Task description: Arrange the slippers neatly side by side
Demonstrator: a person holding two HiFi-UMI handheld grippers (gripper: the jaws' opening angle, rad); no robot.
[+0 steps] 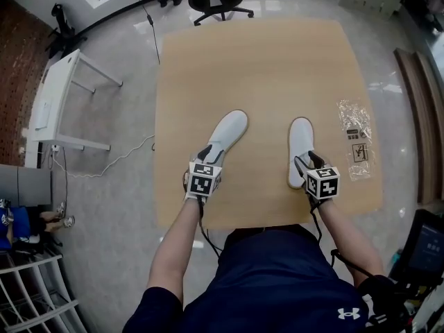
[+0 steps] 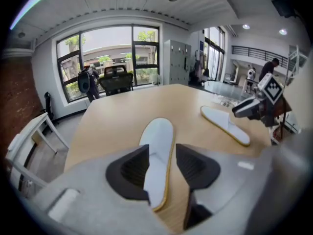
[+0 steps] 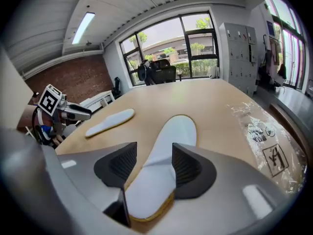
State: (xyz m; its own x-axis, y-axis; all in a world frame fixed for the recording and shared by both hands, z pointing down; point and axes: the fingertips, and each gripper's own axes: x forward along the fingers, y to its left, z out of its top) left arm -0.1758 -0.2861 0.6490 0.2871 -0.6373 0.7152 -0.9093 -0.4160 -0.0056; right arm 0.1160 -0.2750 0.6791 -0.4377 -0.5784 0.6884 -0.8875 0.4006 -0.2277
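Watching from beside the table (image 1: 257,54), my main worry is the left slipper (image 1: 229,132). It sits well away from the crinkly clear wrapper (image 1: 355,139), on the far side of its mate, with its toe angled back toward the wrapper, so it needs a twist before the pair lines up. The left gripper (image 1: 208,157) has its tongs apart, straddling the heel end, and bare tabletop shows between the slipper and one tong. A careless nudge there would probably spin or skid the slipper instead of steering it, since that light wood-look top seems pretty slick. The right slipper (image 1: 300,144) lies just beside the wrapper, toe pointing away from the person. The right gripper (image 1: 309,164) looks pinched onto its heel end, both tongs against the fabric. If it gets dragged toward the wrapper, I'd guess it snags the plastic and pulls it along. Both slippers are thin, flat hotel-type things: white cloth, rounded toes, a yellowish sole edge. They look floppy, so a hard squeeze or a push could buckle them.
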